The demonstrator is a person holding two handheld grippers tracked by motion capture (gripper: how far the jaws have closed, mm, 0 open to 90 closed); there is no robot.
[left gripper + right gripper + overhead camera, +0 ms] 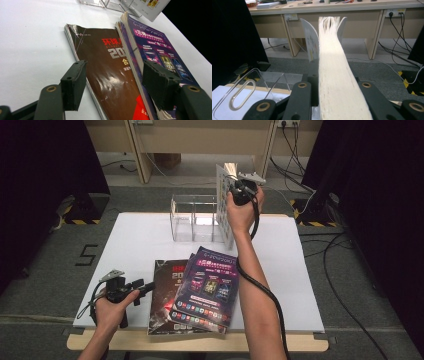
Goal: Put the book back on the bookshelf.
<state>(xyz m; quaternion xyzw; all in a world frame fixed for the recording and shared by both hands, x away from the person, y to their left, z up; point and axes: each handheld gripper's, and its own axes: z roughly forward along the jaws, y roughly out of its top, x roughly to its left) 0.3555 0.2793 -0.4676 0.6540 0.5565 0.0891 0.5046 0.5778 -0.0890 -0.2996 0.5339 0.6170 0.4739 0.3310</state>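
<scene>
Right tool clamped on a white-covered magazine, held upright on edge at the right end of the clear acrylic rack at the far side of the white desk; page edges pinched between the black jaws in the right gripper view, rack compartment to the left. Left tool apart, nothing between the jaws, low at the near left beside the brown magazine. Purple magazine lying on top of the brown one, overlapping its right part, near desk edge.
</scene>
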